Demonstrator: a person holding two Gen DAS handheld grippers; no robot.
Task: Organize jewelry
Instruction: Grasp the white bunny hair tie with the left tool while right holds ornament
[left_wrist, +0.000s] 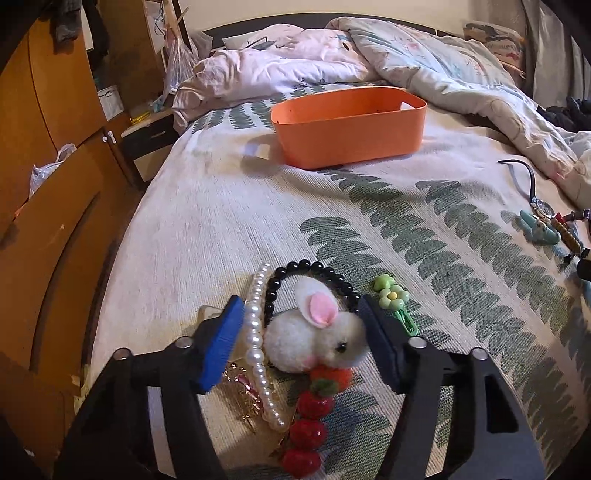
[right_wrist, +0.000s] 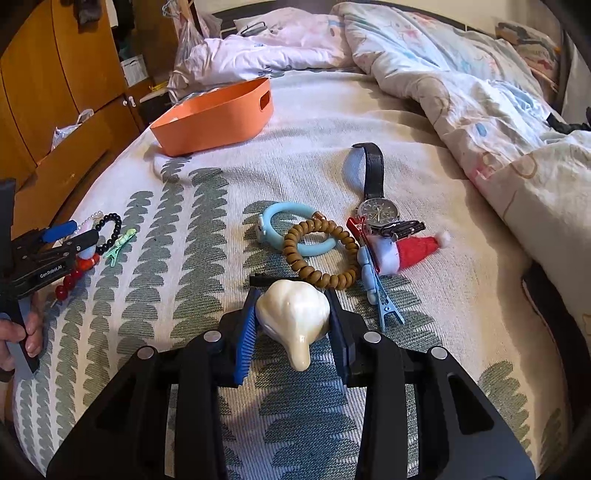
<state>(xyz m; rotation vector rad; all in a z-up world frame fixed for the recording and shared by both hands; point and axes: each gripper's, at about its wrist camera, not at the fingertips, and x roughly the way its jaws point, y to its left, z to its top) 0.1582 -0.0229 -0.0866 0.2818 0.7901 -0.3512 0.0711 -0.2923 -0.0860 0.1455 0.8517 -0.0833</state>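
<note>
Nearest us, at lower centre of the right view, our right gripper (right_wrist: 291, 325) has its jaws closed against a pearly shell clip (right_wrist: 293, 317); it looks hard, glossy and slippery, so we judge the broad body the safest hold. At lower centre of the left view, our left gripper (left_wrist: 301, 339) stands wide open around a fluffy bunny clip (left_wrist: 317, 338), soft and light. The orange basket (left_wrist: 351, 136) waits at upper centre.

The right gripper (right_wrist: 291, 325) has its two fingers closed on a shiny white shell clip (right_wrist: 293, 317). Just past it lie a brown bead bracelet (right_wrist: 317, 254), a blue ring (right_wrist: 295, 232) and a watch (right_wrist: 376, 210). An orange basket (right_wrist: 214, 114) sits far back on the bed (right_wrist: 424, 295).
</note>
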